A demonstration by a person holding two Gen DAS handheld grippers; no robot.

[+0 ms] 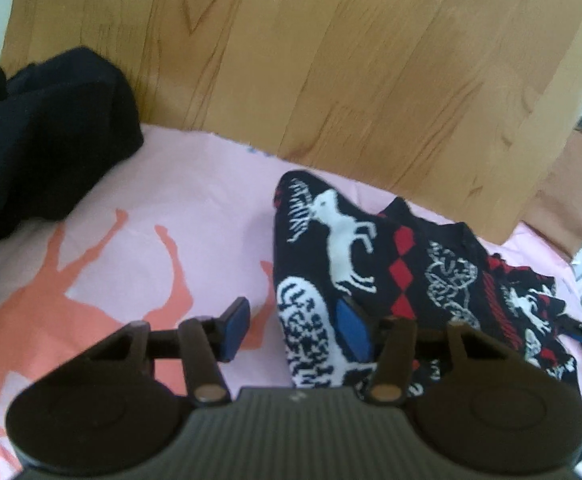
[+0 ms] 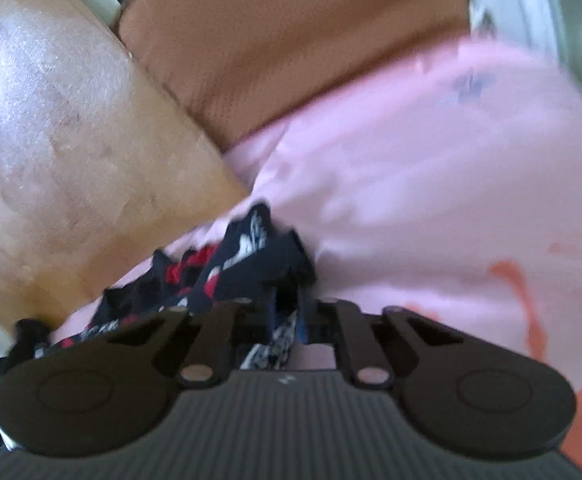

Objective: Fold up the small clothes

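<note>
You're working on the pink sheet (image 1: 163,184) with the wooden board (image 1: 331,60) at the far side and a dark garment pile (image 1: 51,128) far left. The patterned knit garment (image 1: 371,248) lies near right, bunched, long axis running left to right across the sheet; no clean fold yet, so most remains. Your left gripper (image 1: 297,326) is spread apart around its left end. Your right gripper (image 2: 287,312) is clamped on the right end.

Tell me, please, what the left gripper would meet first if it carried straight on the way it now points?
Most likely the pink sheet beside the patterned garment, then the wooden headboard. The left gripper is open; its right pad already overlaps the garment, though contact is unclear.
</note>
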